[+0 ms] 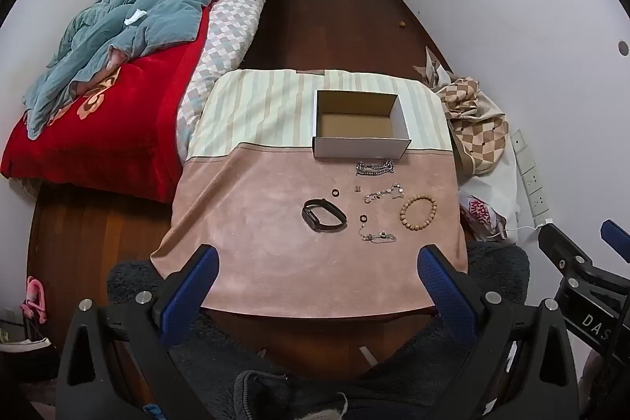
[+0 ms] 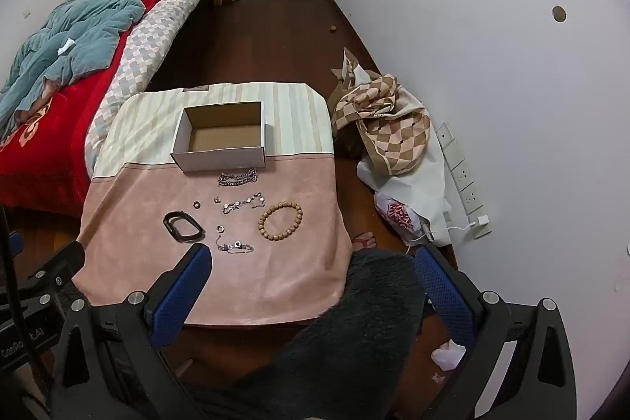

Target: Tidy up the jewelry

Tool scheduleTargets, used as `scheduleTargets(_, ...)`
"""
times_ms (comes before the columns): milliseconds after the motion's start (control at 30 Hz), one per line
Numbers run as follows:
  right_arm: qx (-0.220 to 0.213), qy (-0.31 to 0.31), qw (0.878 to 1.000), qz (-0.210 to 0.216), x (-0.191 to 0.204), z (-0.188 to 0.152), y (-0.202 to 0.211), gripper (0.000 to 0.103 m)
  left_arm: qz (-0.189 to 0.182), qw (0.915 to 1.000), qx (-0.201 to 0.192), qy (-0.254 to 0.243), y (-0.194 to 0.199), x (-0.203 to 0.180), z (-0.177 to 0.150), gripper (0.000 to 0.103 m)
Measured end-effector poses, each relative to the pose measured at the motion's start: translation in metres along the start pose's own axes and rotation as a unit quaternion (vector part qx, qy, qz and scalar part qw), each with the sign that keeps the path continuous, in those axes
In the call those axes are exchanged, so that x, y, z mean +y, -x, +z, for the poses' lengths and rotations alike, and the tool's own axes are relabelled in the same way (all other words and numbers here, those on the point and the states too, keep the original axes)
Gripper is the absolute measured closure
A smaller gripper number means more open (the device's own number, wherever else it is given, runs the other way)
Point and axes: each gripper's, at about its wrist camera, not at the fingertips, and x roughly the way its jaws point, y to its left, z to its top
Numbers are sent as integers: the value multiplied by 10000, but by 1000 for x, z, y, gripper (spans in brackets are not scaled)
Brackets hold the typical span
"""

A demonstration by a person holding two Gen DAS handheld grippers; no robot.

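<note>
While both claws hang wide, empty | box [image 1: 361, 123] bare | start: right claw [image 2: 311, 286] pinches beads [image 2: 280, 221] by rim, lifts straight.

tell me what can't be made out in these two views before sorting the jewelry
- Small pieces beside the ring: too small in both views to tell earring from charm.
- Thin chains: links and clasps too fine in either view.
- Cardboard box: the inside of its near wall is hidden from both cameras.
- Table near right corner: covered by a dark fuzzy garment in the right wrist view.
</note>
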Motion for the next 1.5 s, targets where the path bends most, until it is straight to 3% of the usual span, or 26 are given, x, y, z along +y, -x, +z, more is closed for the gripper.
scheduleTargets(1500,4,46,10000,-63,3,0,2,0,-34,10000,-22,33,-1,2,-1,0)
